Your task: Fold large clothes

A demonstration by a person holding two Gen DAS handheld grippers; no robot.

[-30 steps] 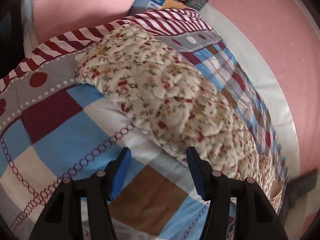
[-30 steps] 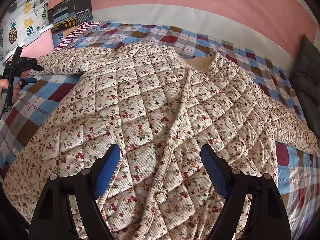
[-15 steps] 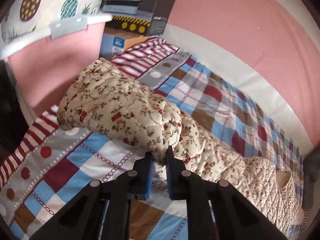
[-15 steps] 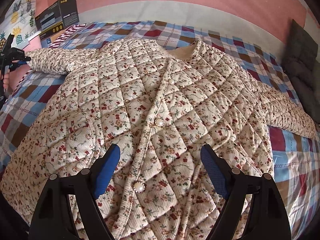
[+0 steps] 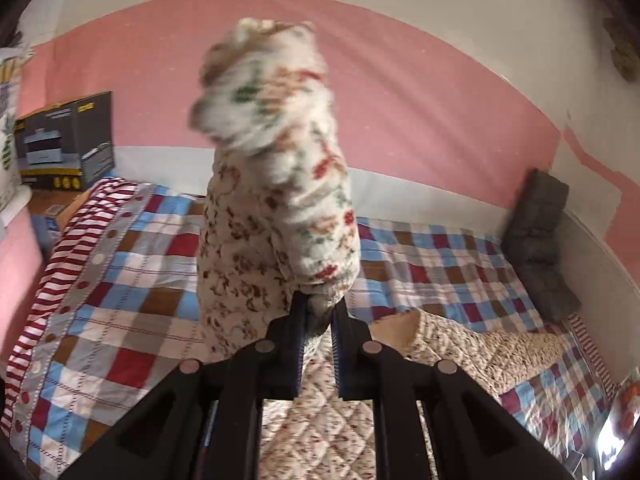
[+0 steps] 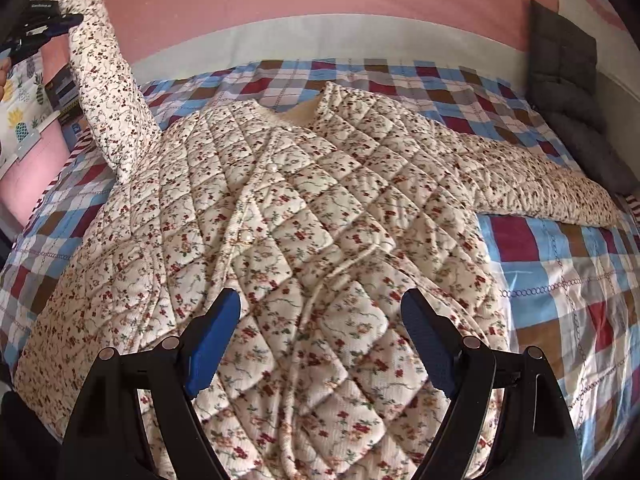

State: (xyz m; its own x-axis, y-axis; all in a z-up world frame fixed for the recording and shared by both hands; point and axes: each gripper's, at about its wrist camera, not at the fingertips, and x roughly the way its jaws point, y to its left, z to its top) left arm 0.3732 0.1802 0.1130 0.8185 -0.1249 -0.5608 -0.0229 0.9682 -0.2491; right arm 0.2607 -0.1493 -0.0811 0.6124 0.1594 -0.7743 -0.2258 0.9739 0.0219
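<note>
A cream quilted floral jacket lies front up, buttoned, spread on the checked bedspread. My left gripper is shut on the jacket's left sleeve and holds it lifted high above the bed; its cuff end is blurred. In the right wrist view the raised sleeve stands at the far left with the left gripper at its top. My right gripper is open and empty, hovering over the jacket's lower front. The other sleeve lies flat to the right.
A black cardboard box sits at the bed's head, left. A grey cushion leans in the far right corner against the pink wall. A pineapple-print cloth hangs at the left.
My left gripper closed on the sleeve and has lifted it up off the bed. My right gripper has shifted a little over the jacket and stays open.
</note>
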